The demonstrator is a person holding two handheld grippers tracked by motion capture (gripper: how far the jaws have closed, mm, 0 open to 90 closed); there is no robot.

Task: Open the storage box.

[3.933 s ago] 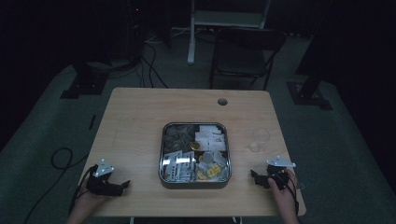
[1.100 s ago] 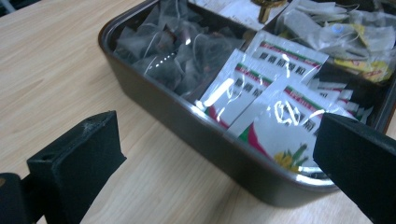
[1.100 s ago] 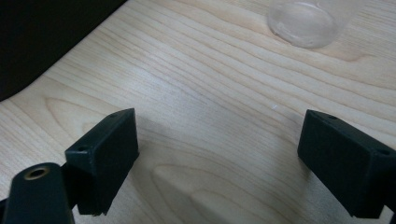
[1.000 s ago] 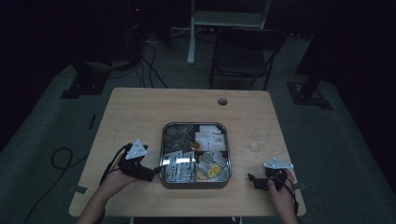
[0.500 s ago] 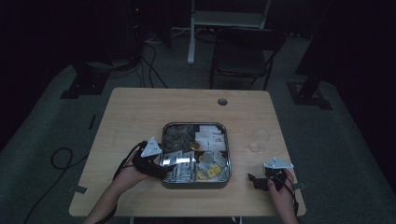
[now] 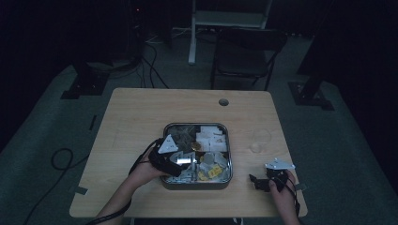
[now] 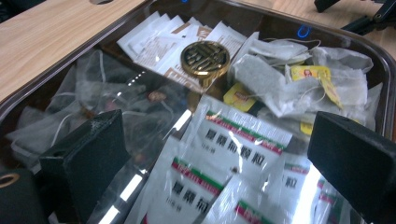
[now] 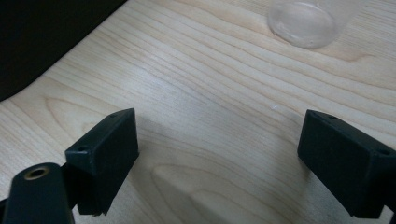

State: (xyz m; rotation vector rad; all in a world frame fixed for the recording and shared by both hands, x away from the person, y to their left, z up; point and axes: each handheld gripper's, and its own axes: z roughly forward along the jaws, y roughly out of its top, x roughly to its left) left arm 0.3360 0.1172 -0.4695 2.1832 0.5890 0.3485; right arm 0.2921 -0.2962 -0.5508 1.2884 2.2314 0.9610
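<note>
A metal tray (image 6: 195, 186) stands mid-table, filled with tea bags (image 7: 261, 74), paper packets and white sachets (image 7: 243, 140) with red and green stripes. A round gold piece (image 7: 204, 58) lies at its centre. My left gripper (image 6: 184, 163) reaches in over the tray's front-left corner. In the left gripper view my left gripper (image 7: 219, 149) hangs just above the striped sachets; its jaws have just been closing a little but stand wide, pressing on nothing. My right gripper (image 6: 257, 181) rests open on the table at the front right, and in the right gripper view only bare wood lies between the jaws of my right gripper (image 8: 217, 154).
A clear glass cup (image 6: 259, 139) sits on the table right of the tray, and this cup (image 8: 303, 21) also lies ahead of the right jaws. A cable hole (image 6: 224, 101) marks the table's far edge. A dark chair (image 6: 244, 51) stands behind the table.
My left hand has moved right from the table's left front and now reaches over the tray's rim above the sachets. The right hand has stayed in place.
</note>
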